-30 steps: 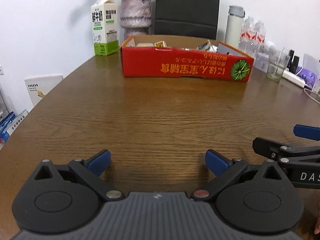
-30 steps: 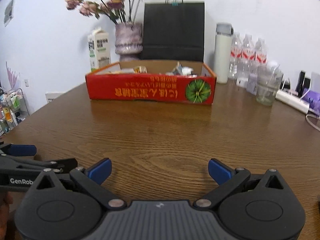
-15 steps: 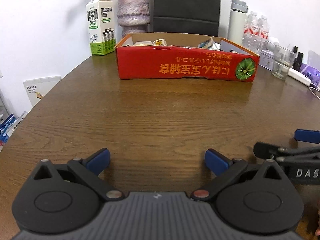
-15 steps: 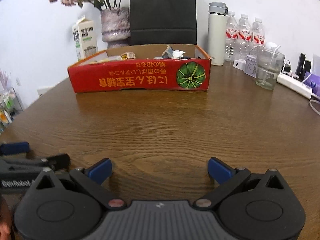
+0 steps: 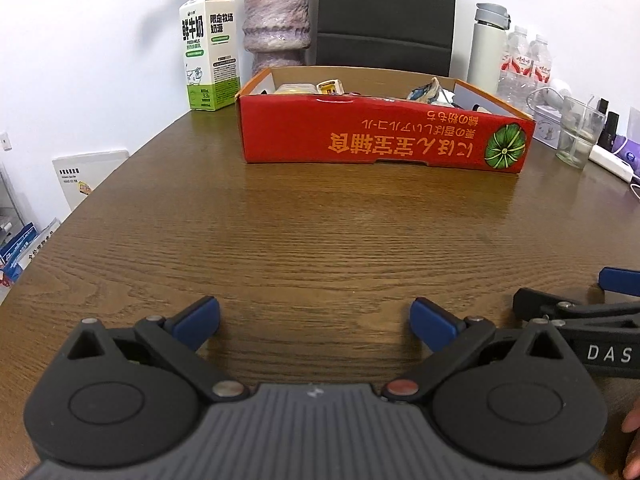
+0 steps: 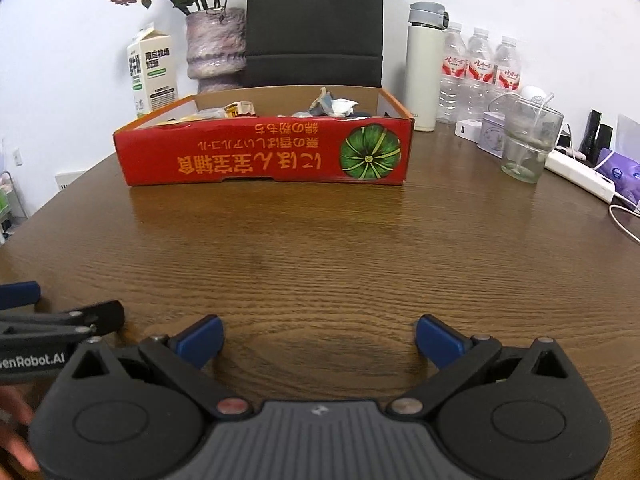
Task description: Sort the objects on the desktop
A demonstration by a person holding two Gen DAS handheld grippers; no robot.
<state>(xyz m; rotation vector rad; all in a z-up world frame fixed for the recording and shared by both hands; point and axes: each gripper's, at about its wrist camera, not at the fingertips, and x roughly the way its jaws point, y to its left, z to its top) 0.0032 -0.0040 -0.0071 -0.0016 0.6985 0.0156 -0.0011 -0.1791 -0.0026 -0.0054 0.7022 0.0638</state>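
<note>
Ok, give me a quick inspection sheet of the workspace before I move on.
Surface: wooden table, bare in front of both tools.
Job's things: red box holding small packets and wrappers.
Clutter: milk carton, vase, thermos, water bottles, glass.
Grippers: left tool open, empty; right tool open, empty.
Cables: power strip, white cable.
Surroundings: black bag, white wall.
</note>
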